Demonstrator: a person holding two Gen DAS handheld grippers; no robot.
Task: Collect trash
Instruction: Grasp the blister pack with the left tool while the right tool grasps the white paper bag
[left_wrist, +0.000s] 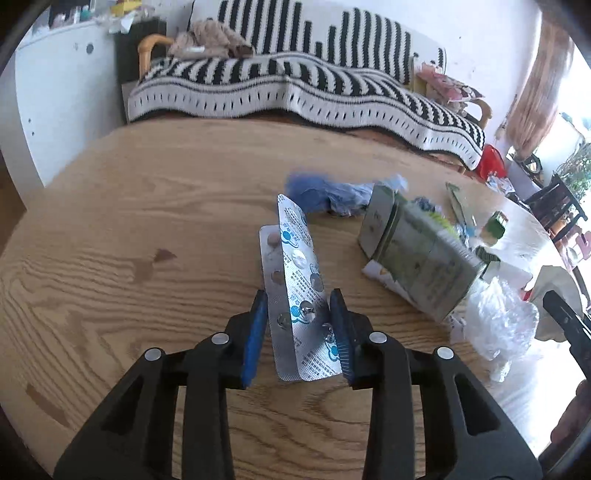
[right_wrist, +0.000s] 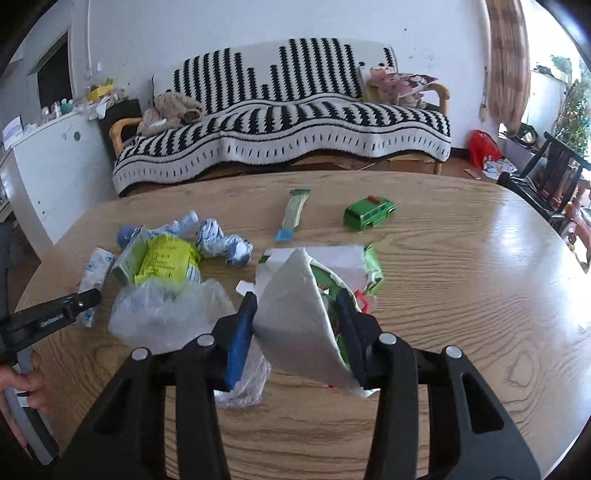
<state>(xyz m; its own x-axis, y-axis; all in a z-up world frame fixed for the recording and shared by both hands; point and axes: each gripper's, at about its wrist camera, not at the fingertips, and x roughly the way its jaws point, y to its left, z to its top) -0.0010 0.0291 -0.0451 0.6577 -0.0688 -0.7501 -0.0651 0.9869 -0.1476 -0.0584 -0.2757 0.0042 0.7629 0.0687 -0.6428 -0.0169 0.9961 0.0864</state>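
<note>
My left gripper (left_wrist: 298, 301) is shut on two silver pill blister packs (left_wrist: 299, 288) and holds them over the round wooden table (left_wrist: 147, 206). My right gripper (right_wrist: 297, 297) is shut on a white and green torn wrapper (right_wrist: 295, 314). A crumpled clear plastic bag (right_wrist: 162, 314) lies left of it, partly under its left finger. A green carton (right_wrist: 162, 260) lies behind the bag; it also shows in the left wrist view (left_wrist: 417, 258). Blue and white crumpled wrappers (right_wrist: 221, 240) lie beyond it.
A green toy bus (right_wrist: 369, 214) and a flat sachet strip (right_wrist: 291, 214) lie farther back on the table. A sofa with a striped black and white blanket (right_wrist: 288, 122) stands behind the table. A dark chair (right_wrist: 550, 181) is at the right.
</note>
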